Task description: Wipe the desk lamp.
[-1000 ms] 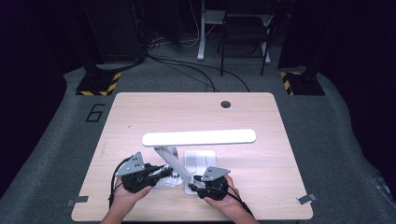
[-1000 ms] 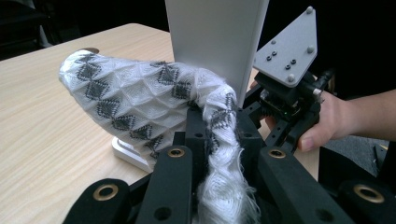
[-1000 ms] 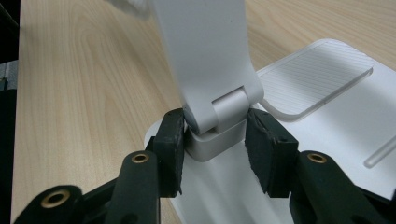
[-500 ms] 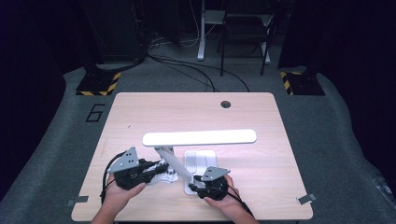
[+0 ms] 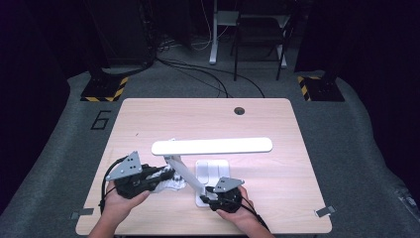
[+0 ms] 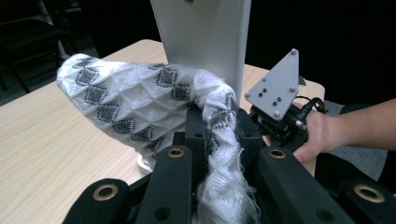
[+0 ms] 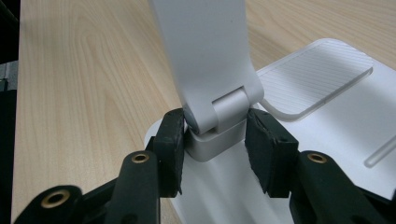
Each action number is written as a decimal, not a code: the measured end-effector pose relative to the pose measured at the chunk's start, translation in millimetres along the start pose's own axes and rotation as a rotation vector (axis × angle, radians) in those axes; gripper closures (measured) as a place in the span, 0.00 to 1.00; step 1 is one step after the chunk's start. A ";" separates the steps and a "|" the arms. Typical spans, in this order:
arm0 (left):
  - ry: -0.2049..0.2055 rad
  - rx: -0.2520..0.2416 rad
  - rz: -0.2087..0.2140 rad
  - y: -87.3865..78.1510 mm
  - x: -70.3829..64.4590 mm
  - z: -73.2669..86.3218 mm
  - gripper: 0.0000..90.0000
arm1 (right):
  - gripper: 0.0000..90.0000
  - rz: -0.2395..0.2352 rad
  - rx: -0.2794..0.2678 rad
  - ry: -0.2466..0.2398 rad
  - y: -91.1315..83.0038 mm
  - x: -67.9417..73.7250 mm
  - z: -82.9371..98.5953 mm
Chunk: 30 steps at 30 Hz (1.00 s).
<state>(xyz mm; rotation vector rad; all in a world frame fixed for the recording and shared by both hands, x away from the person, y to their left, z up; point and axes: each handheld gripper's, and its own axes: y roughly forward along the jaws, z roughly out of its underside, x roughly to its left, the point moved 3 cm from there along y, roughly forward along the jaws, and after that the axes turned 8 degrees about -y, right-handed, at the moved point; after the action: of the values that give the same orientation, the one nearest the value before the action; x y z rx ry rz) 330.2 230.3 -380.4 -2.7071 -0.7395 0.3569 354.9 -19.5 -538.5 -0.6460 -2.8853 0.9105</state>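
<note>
Near the counter's front edge, the left gripper (image 6: 219, 154) pinches a soft, limp cloth (image 6: 135, 102); the right gripper (image 7: 215, 140) clamps the rigid lamp (image 5: 212, 146) hinge (image 7: 224, 114), steadying its light base.

The lamp's slanted arm (image 5: 182, 173) stands between the left gripper (image 5: 166, 177) and right gripper (image 5: 207, 194), barring direct passage. The lamp head (image 5: 212, 146) overhangs mid-table. Bare table (image 5: 277, 198) lies open on the right.

A pale wooden table (image 5: 148, 119) is standing on grey carpet (image 5: 356, 148) marked with a 6 (image 5: 101, 119). Beyond it, cables (image 5: 198, 69) are trailing past a chair (image 5: 260, 29), and hazard-striped feet (image 5: 104, 91) are sitting in the dark room.
</note>
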 end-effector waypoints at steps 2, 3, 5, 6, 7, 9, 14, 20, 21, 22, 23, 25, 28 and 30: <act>0.001 -0.001 -0.006 -2.4 -0.6 -3.0 0.89 | 0.64 0.002 0.000 0.002 0.0 0.0 0.0; 0.003 0.001 0.000 -3.3 -0.6 -4.3 0.89 | 0.64 0.002 0.001 0.001 -0.1 0.0 0.0; 0.006 0.006 -0.002 -5.2 -0.7 -6.6 0.89 | 0.64 0.003 0.000 0.004 0.0 0.1 -0.1; 0.014 0.004 -0.005 -5.8 -0.6 -7.6 0.89 | 0.64 0.003 0.001 0.005 -0.1 0.3 0.0; 0.006 0.004 -0.005 -6.2 -1.4 -8.1 0.89 | 0.64 0.003 0.001 0.001 -0.2 0.1 0.0; 0.000 0.005 -0.001 -7.3 -2.0 -9.5 0.89 | 0.64 0.004 0.000 0.005 -0.1 0.3 -0.1; 0.002 0.009 -0.004 -7.5 -2.5 -11.1 0.89 | 0.64 0.003 0.001 0.024 0.0 1.8 0.0; 0.006 0.008 -0.012 -9.4 -3.0 -13.4 0.89 | 0.64 0.003 0.000 0.022 0.1 1.6 0.1; 0.013 0.009 -0.015 -10.3 -2.7 -14.1 0.89 | 0.64 0.002 0.001 0.020 0.0 1.4 0.2; 0.020 0.004 -0.018 -11.0 -2.6 -15.2 0.89 | 0.64 0.003 0.000 0.020 0.1 1.5 0.1; 0.005 0.005 -0.016 -12.0 -3.8 -15.8 0.89 | 0.64 0.003 0.000 0.022 0.1 1.5 0.1; 0.013 -0.006 -0.022 -13.5 -4.1 -18.0 0.89 | 0.64 0.003 0.000 0.023 0.1 1.6 0.0; 0.010 -0.013 -0.023 -16.4 -5.6 -20.7 0.89 | 0.64 0.002 0.000 0.023 0.0 1.5 0.1; 0.012 -0.022 -0.026 -18.4 -5.9 -22.5 0.89 | 0.64 0.003 0.000 0.023 0.1 1.5 0.1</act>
<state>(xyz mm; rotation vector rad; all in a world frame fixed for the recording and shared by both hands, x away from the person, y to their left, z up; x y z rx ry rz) 324.2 237.1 -352.2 -2.7147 -0.7795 0.3277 353.5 -18.9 -538.7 -0.6559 -2.8650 0.8976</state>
